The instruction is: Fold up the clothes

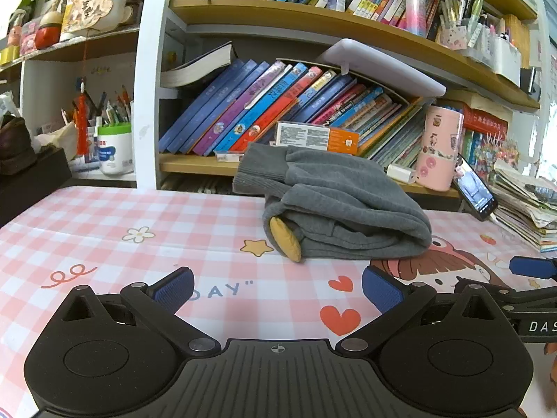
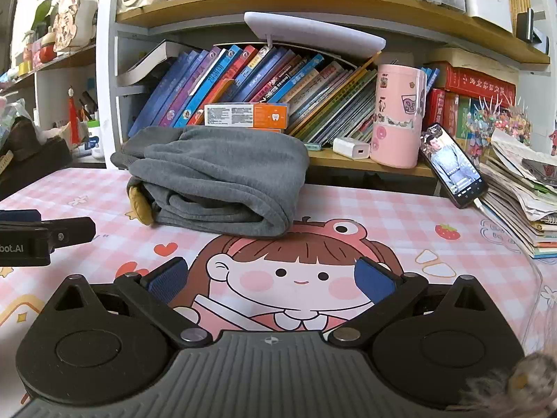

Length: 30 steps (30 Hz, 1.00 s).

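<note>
Grey garment sits folded in a thick bundle on the pink checked tablecloth, toward the back of the table right in front of the bookshelf. In the left wrist view it's centre-right of the frame; in the right wrist view it's upper left of centre. A yellow patch pokes out at the bundle's left end, and a ribbed cuff or waistband sticks up at the back left.

Going left to right: the left gripper is at the bottom of its own frame, jaws spread wide with nothing between them, just tablecloth. The right gripper is the same story, spread apart and empty, parked over the cartoon girl print. Further right there's a pink cup on the lower shelf, a phone leaning against a stack of papers.

What matters for whatever comes next: the bundle lies ahead of both grippers, apart from both, with its long axis running roughly left-right across the table. From the left gripper it's ahead and slightly right; from the right gripper it's ahead and left. Neither looks clearly nearer to me. Looks pretty much folded already, honestly.
</note>
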Each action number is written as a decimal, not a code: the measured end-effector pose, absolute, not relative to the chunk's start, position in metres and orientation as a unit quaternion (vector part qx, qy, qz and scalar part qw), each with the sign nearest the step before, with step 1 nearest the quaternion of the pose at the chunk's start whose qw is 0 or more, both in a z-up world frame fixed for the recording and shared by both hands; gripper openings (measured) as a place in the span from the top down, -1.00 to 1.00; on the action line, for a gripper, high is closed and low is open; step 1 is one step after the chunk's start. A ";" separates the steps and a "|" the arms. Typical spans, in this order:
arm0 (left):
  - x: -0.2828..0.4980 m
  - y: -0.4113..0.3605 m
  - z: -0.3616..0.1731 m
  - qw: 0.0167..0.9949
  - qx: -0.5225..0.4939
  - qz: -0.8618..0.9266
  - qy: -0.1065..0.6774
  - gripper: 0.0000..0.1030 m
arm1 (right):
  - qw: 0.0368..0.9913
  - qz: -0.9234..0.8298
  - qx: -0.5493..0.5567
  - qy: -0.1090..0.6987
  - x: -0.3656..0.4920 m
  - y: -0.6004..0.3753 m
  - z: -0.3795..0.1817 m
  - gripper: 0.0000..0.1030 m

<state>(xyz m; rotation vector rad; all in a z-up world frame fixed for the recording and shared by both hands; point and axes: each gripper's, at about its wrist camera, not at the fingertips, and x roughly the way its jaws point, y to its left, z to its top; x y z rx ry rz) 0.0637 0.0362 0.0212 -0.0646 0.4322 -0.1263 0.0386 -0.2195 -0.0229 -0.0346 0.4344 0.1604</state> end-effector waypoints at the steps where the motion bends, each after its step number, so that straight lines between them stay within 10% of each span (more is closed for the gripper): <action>1: 0.064 0.036 0.021 0.974 -0.032 -0.063 0.214 -1.00 | 0.973 0.079 -0.017 0.215 0.039 -0.219 -0.023 -1.00; 30: 0.065 0.036 0.024 0.974 -0.026 -0.062 0.217 -1.00 | 0.972 0.080 -0.017 0.219 0.040 -0.219 -0.024 -1.00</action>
